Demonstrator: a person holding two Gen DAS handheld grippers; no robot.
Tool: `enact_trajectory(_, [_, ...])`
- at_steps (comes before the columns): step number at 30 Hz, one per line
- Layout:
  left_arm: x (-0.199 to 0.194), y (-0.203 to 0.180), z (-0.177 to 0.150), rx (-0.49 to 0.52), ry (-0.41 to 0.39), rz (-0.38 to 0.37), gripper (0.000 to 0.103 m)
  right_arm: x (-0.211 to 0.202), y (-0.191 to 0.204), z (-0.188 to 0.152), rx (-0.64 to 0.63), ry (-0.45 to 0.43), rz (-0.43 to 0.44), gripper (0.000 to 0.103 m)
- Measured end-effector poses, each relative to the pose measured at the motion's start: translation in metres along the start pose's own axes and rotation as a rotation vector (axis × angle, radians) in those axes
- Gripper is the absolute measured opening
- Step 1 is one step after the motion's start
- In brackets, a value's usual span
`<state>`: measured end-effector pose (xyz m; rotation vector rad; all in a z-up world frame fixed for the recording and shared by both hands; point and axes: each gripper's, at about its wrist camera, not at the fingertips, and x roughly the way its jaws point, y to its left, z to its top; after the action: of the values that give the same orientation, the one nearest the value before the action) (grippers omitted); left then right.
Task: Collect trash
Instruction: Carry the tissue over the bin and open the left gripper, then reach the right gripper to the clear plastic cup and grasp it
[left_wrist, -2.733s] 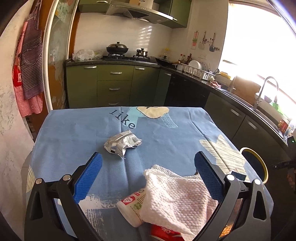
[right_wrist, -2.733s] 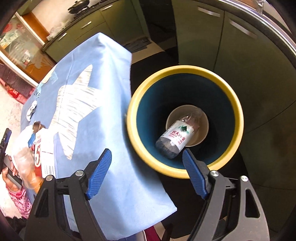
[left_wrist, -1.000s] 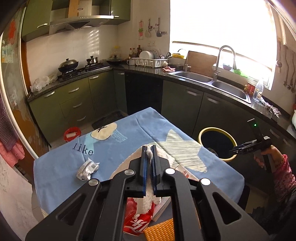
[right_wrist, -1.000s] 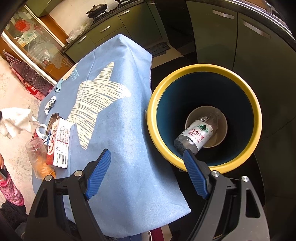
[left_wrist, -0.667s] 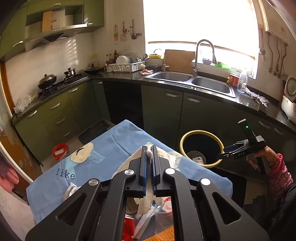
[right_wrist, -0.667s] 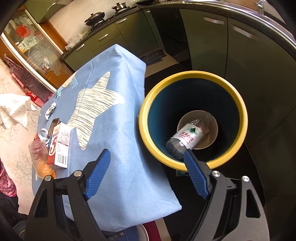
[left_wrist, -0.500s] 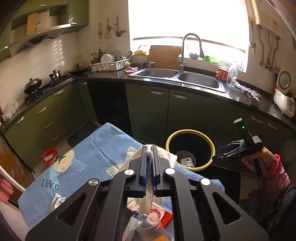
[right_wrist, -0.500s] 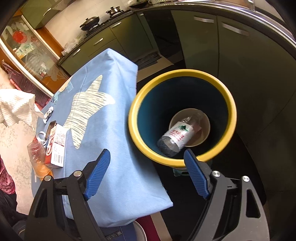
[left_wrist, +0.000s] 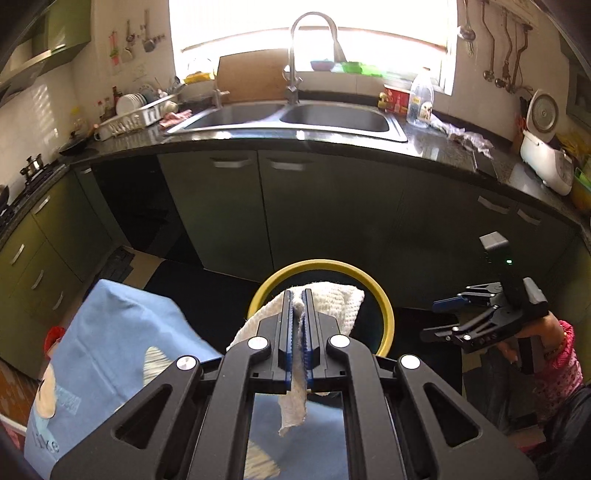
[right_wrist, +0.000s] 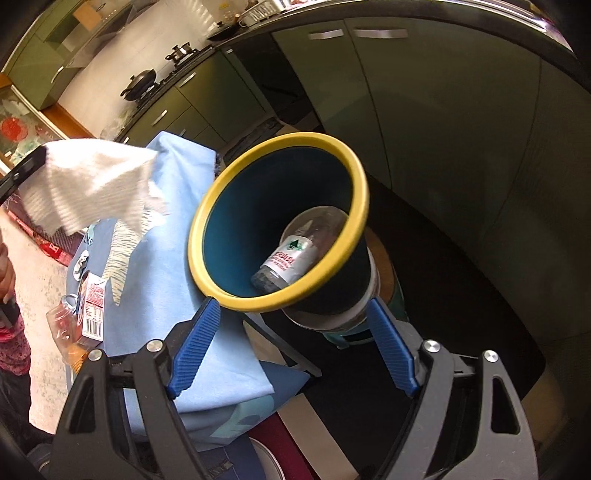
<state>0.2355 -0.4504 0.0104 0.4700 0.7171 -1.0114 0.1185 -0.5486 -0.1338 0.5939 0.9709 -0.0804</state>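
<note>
My left gripper (left_wrist: 297, 295) is shut on a white paper towel (left_wrist: 334, 303) and holds it in the air just above the near rim of the yellow-rimmed bin (left_wrist: 384, 314). The towel also shows in the right wrist view (right_wrist: 88, 188), hanging left of the bin (right_wrist: 354, 177). A plastic bottle (right_wrist: 291, 258) lies inside the bin. My right gripper (right_wrist: 291, 347) is open and empty, low beside the bin; it also shows in the left wrist view (left_wrist: 443, 317).
The table with the blue cloth (right_wrist: 173, 280) stands left of the bin and holds a carton (right_wrist: 94, 306), a clear plastic cup (right_wrist: 61, 321) and a foil wrapper (right_wrist: 80, 263). Green cabinets (left_wrist: 332, 206) and the sink counter (left_wrist: 295, 122) stand behind the bin.
My left gripper closed on the paper towel, lifted it off the table and carried it right to the bin. My right gripper stayed open near the bin, shifting lower.
</note>
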Motion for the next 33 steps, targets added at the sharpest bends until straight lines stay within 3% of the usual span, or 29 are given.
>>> enact_trajectory(4, [0.056,-0.012,0.011,0.000,0.060,-0.010,0.008,0.000,-0.006,-0.002,0.012,0.001,0.006,0.078])
enact_trajectory(5, [0.067,-0.013,0.012,-0.009,0.073,-0.010,0.021,0.001,-0.007,-0.002,0.013,0.001,0.007,0.079])
enact_trajectory(6, [0.073,-0.013,0.011,-0.020,0.080,-0.008,0.044,0.001,-0.008,-0.003,0.015,0.000,0.009,0.080])
enact_trajectory(8, [0.080,-0.013,0.012,-0.030,0.066,-0.002,0.059,0.001,-0.008,-0.003,0.016,-0.002,0.012,0.081])
enact_trajectory(11, [0.068,-0.009,0.009,-0.022,0.033,0.006,0.060,0.004,-0.009,-0.004,0.020,0.003,0.013,0.081])
enact_trajectory(20, [-0.042,0.028,-0.030,-0.121,-0.124,0.041,0.070,0.016,0.002,-0.003,0.001,0.030,0.022,0.081])
enact_trajectory(25, [-0.107,0.060,-0.075,-0.259,-0.204,0.100,0.078,0.021,0.023,-0.001,-0.040,0.049,0.019,0.081])
enact_trajectory(29, [-0.160,0.085,-0.130,-0.382,-0.256,0.193,0.086,0.029,0.049,0.001,-0.092,0.070,0.022,0.081])
enact_trajectory(33, [-0.210,0.098,-0.192,-0.462,-0.301,0.345,0.088,0.043,0.089,0.004,-0.170,0.105,0.036,0.081])
